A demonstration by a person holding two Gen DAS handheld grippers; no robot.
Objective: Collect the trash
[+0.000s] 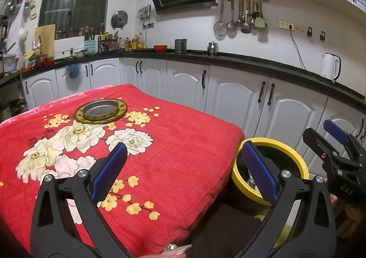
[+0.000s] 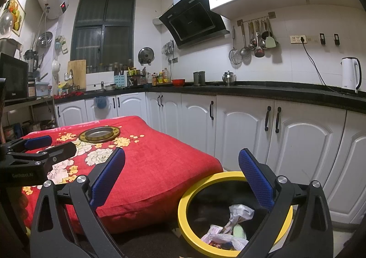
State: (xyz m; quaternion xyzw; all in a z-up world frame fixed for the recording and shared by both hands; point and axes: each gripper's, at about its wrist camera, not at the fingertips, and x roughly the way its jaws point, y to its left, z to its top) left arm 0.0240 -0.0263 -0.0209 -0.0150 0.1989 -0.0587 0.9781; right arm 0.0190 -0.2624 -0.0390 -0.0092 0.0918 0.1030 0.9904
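A black bin with a yellow rim stands on the floor right of the table; it also shows in the left wrist view. Crumpled wrappers and plastic trash lie inside it. My right gripper is open and empty, above the bin's near-left rim. My left gripper is open and empty, over the table's right front corner. The right gripper also shows in the left wrist view, and the left gripper in the right wrist view.
The table has a red floral cloth with a round metal tray at its far side. White cabinets and a black counter run behind, close to the bin. A white kettle stands on the counter.
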